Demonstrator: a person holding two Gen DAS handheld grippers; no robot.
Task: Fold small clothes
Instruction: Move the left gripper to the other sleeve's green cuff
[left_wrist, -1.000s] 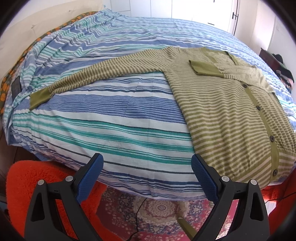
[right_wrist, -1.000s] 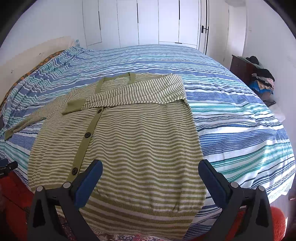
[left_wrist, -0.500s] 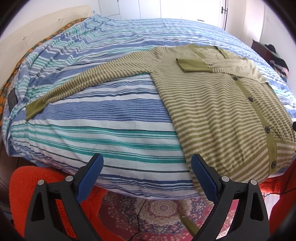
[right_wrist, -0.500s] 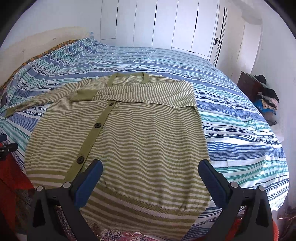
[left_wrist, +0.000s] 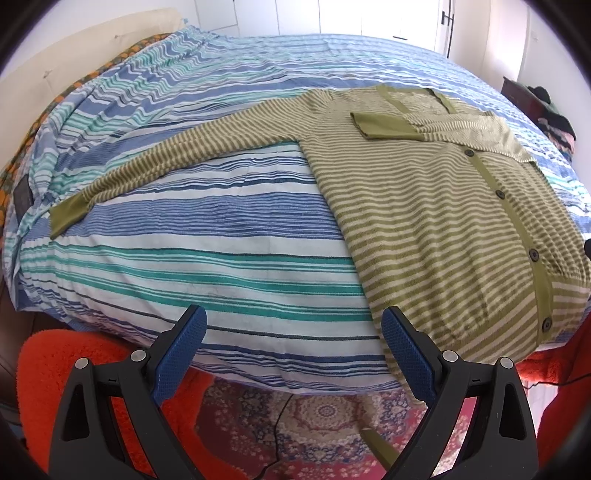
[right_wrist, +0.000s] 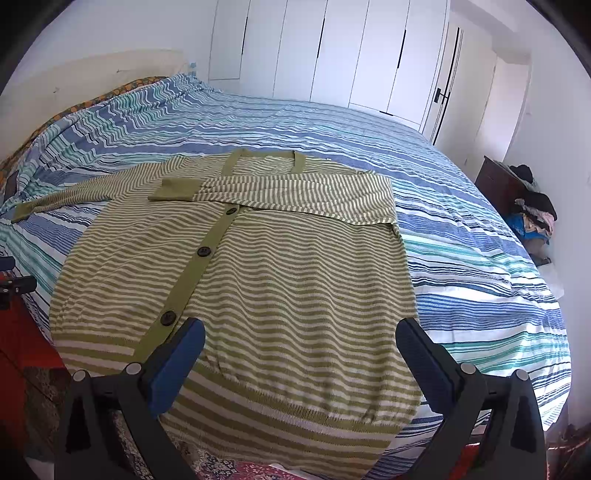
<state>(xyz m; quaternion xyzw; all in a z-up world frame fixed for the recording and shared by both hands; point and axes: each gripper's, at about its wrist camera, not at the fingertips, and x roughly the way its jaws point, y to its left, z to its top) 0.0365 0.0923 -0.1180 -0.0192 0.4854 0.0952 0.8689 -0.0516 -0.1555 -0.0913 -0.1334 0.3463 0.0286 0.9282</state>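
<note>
An olive and cream striped cardigan (right_wrist: 280, 280) lies buttoned and face up on the striped bed cover (right_wrist: 461, 236). One sleeve is folded across its chest (right_wrist: 295, 194). The other sleeve (left_wrist: 177, 162) stretches out flat to the left, ending in a plain green cuff (left_wrist: 68, 216). My left gripper (left_wrist: 293, 332) is open over the bed's near edge, left of the cardigan's hem (left_wrist: 461, 332). Open too, my right gripper (right_wrist: 300, 345) hovers above the hem (right_wrist: 295, 417), with nothing between its fingers.
An orange fluffy cover (left_wrist: 74, 354) and a patterned red rug (left_wrist: 321, 413) lie below the bed's near edge. White wardrobe doors (right_wrist: 332, 55) stand behind the bed. A dark nightstand with piled clothes (right_wrist: 532, 206) is at the right.
Both grippers have shifted slightly, the right one nearer over the cardigan's hem. The left view has swung so the cardigan sits further right. The cardigan itself has not moved.
</note>
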